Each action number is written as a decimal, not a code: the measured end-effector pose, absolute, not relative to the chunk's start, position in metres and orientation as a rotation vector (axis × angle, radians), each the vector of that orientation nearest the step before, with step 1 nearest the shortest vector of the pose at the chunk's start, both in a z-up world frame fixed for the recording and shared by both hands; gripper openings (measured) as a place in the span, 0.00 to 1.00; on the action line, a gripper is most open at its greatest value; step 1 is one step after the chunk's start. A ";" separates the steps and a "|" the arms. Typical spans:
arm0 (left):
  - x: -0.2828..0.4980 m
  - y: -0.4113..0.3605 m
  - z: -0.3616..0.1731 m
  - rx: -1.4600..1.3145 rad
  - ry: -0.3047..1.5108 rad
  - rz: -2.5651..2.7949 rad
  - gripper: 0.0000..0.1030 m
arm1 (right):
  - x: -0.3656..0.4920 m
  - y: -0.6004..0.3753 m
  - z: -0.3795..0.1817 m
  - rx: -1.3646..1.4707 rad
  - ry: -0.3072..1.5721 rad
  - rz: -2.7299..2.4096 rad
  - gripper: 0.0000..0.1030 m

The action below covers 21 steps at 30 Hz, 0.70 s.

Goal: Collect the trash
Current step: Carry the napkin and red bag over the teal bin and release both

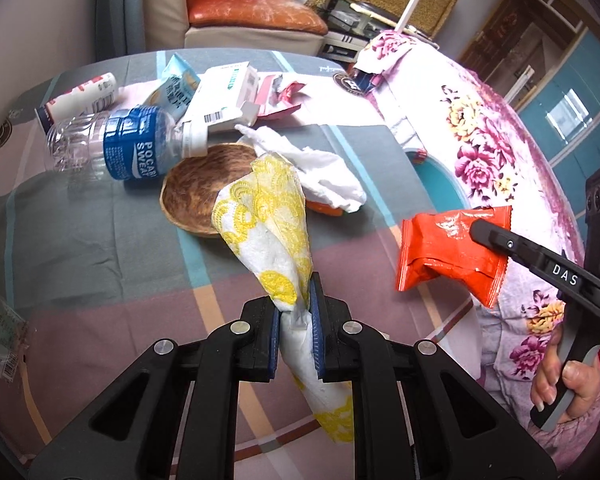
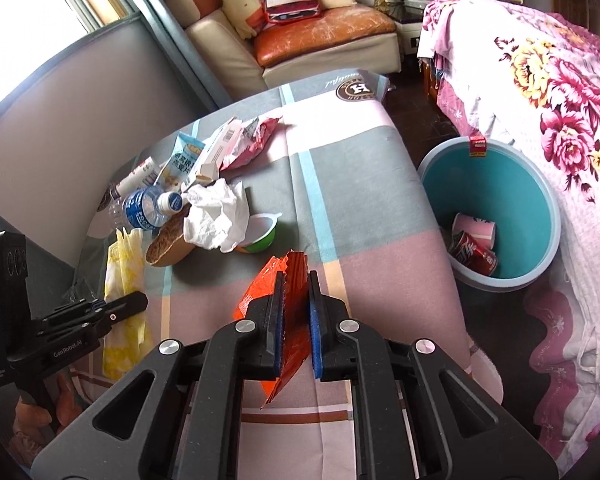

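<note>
My left gripper is shut on a yellow-and-white paper napkin and holds it above the table; it also shows in the right wrist view. My right gripper is shut on an orange snack wrapper, seen in the left wrist view held over the table's right edge. A teal bin stands on the floor to the right, holding a red can and a pink cup.
On the table lie a clear bottle with blue label, a brown paper bowl, crumpled white paper, a green cup, cartons and a pink wrapper. A floral-covered bed is at right.
</note>
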<state>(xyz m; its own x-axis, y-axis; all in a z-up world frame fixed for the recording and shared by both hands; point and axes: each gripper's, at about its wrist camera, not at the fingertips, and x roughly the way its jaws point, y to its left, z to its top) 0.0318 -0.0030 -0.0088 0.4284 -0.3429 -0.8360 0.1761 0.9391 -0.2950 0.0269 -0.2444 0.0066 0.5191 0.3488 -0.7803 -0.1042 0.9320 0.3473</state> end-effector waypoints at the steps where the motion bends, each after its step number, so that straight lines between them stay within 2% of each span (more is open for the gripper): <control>1: 0.035 -0.009 -0.006 -0.163 1.080 -0.334 0.13 | 0.029 -0.249 0.010 0.277 0.976 0.264 0.10; 12: 0.074 -0.086 0.010 -0.012 1.073 -0.401 0.13 | 0.045 -0.329 0.030 0.364 0.860 0.130 0.10; 21: 0.108 -0.180 0.020 0.119 1.053 -0.503 0.13 | 0.053 -0.406 0.021 0.445 0.808 0.005 0.10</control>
<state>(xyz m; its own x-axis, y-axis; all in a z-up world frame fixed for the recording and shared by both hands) 0.1076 -0.1802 0.0198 0.3937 -0.3397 -0.8542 0.4516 0.8808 -0.1421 0.0529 -0.4058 0.0215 0.6961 0.1716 -0.6972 0.1629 0.9079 0.3862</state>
